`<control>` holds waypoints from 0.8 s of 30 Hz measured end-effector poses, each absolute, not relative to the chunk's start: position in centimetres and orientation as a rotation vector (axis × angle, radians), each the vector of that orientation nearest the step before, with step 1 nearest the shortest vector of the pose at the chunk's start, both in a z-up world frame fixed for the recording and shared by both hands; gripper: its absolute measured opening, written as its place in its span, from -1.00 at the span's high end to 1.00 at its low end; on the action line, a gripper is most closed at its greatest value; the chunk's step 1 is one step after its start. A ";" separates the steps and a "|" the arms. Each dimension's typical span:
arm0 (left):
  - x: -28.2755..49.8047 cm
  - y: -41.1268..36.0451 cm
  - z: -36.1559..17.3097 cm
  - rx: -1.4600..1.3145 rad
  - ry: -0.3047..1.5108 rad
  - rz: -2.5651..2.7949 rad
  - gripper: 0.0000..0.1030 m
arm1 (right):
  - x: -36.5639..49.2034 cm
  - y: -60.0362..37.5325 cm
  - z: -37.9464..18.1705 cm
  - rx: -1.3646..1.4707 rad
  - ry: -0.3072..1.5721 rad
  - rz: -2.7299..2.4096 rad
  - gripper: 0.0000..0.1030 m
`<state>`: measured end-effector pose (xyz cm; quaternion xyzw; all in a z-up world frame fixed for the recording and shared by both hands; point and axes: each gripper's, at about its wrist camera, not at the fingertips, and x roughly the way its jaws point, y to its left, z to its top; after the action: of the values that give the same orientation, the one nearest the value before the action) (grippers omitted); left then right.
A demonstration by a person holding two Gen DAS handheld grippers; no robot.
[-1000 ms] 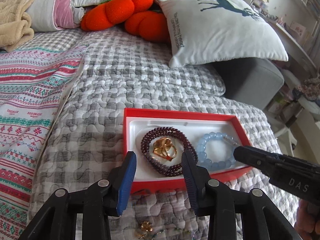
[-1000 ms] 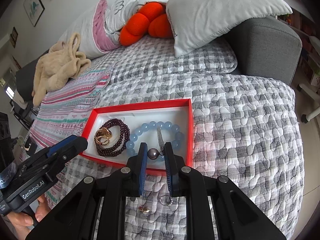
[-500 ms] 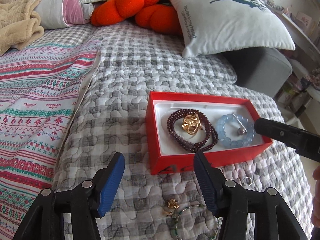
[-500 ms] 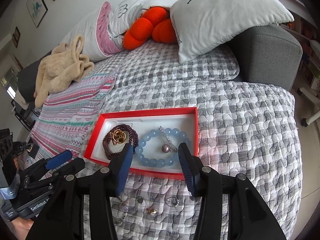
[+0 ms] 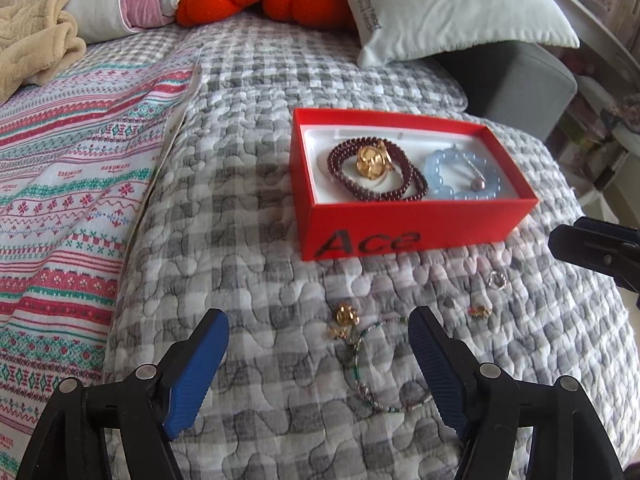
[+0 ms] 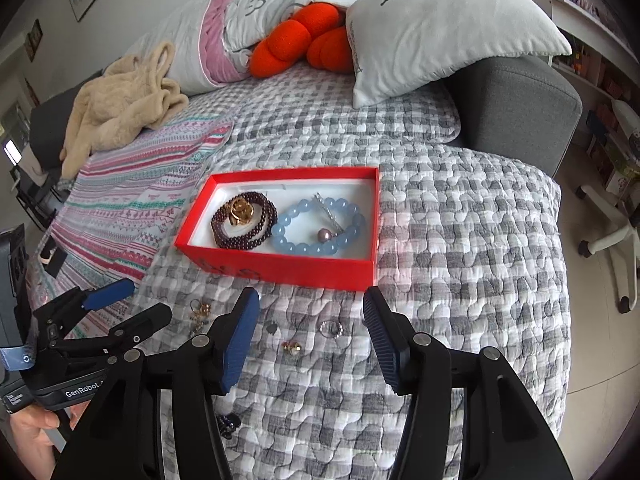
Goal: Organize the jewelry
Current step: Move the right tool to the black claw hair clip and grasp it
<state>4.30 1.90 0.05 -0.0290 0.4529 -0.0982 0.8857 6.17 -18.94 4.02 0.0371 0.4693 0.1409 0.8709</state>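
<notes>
Grey-and-white checked quilt point(image 5: 248, 208) covered the bed; a striped patterned blanket point(image 5: 72, 184) lay along its left side. White deer-print pillow point(image 6: 452, 20) leaned at the head, with orange plush cushions point(image 6: 304, 46) beside it and a beige fleece throw point(image 6: 120, 120) bunched further left.

Red box point(image 5: 404, 232), open, marked "Ace" on its near wall, sat mid-quilt. Inside, left: dark garnet bead bracelet point(image 5: 376, 172) coiled around a gold ornament point(image 5: 372, 160). Inside, right: pale blue bead bracelet point(image 5: 460, 178), with a purple pearl pendant point(image 6: 322, 236) lying on it.

Left gripper point(image 5: 318, 354) hovered low over the quilt, jaws spread wide, holding nothing. Right gripper point(image 6: 310, 322) likewise spread, empty, near the box's front wall.

Loose pieces lay on the quilt in front of the box: thin green beaded chain point(image 5: 372, 380) with a gold charm point(image 5: 346, 316) at its upper end, between the left jaws; small silver ring point(image 6: 331, 328); small gold earring point(image 6: 291, 347).
</notes>
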 end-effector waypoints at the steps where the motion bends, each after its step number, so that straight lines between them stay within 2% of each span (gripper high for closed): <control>1: 3.9 1.8 -0.2 -0.054 0.947 -0.210 -0.54 | 5.8 -18.9 3.8 0.067 0.997 0.289 -0.11; 17: -1.2 2.6 -4.2 0.077 0.982 -0.228 -0.56 | -1.4 -17.8 -0.3 -0.146 1.076 0.357 -0.21; 20: -2.0 2.6 -4.4 0.102 0.962 -0.218 -0.65 | -2.0 -17.9 -1.2 -0.138 1.099 0.379 -0.21; 24: -3.2 2.6 -4.5 0.116 0.942 -0.219 -0.66 | -2.5 -17.5 -2.6 -0.147 1.132 0.383 -0.21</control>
<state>-3.16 2.61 -4.50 0.0559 0.4528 -0.1053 0.8836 -2.48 -17.49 -2.62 -0.0691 0.5324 0.1799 0.8242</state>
